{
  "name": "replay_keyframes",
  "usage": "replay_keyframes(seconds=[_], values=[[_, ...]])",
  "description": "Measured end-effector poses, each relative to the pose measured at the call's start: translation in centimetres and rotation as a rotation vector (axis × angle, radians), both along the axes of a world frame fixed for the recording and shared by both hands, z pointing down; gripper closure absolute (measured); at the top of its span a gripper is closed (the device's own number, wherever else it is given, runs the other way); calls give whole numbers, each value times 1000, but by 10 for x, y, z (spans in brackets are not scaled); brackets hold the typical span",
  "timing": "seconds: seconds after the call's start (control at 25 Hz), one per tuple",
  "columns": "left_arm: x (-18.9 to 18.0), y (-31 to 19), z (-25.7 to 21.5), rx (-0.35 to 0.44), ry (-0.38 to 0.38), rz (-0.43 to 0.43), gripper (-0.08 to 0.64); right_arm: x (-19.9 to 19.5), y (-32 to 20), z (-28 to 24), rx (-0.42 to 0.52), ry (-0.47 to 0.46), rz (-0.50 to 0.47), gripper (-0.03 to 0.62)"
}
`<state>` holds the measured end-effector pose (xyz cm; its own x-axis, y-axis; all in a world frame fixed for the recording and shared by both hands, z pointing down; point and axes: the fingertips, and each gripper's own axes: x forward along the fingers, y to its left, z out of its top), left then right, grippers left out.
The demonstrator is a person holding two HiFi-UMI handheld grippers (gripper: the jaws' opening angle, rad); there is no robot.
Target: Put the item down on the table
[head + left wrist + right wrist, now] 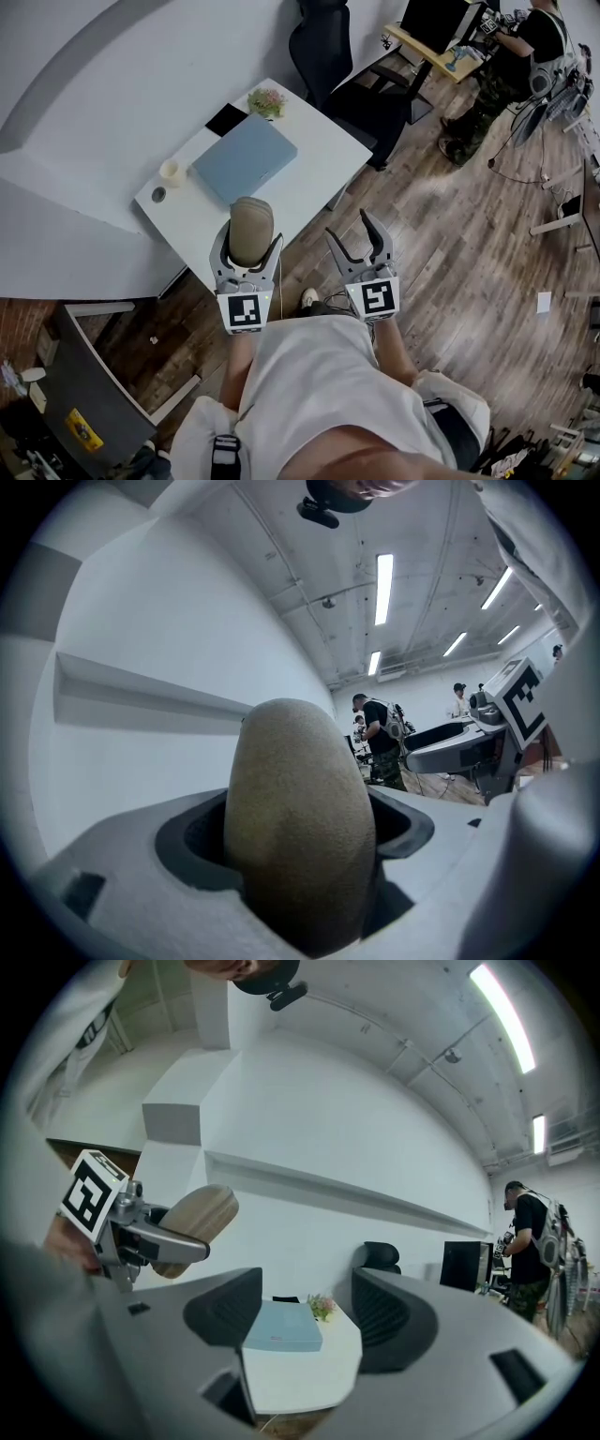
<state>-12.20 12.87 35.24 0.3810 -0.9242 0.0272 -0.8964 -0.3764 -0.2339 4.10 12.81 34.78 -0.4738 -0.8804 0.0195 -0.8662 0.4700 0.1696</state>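
Holding a tan oval item (251, 217) in our left hand-held gripper (250, 240), we have its jaws closed on the item's sides. The item is up in the air, overlapping the 6 o'clock edge of the white worktop (314, 150) in the head view. Our right hand-held gripper (351, 229), at 3 o'clock of the left, is wide and empty. A flat blue box (246, 157) lies on the worktop.

left gripper (250, 239) clasping item (251, 217), right gripper (349, 228) jaws apart
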Motion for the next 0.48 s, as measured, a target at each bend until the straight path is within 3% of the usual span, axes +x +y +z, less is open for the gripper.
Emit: replay_keyframes(seconds=[0.48], values=[[33,-50,-3,9,-28,-9,158,29,-51,0,-5,-10,-16,295]])
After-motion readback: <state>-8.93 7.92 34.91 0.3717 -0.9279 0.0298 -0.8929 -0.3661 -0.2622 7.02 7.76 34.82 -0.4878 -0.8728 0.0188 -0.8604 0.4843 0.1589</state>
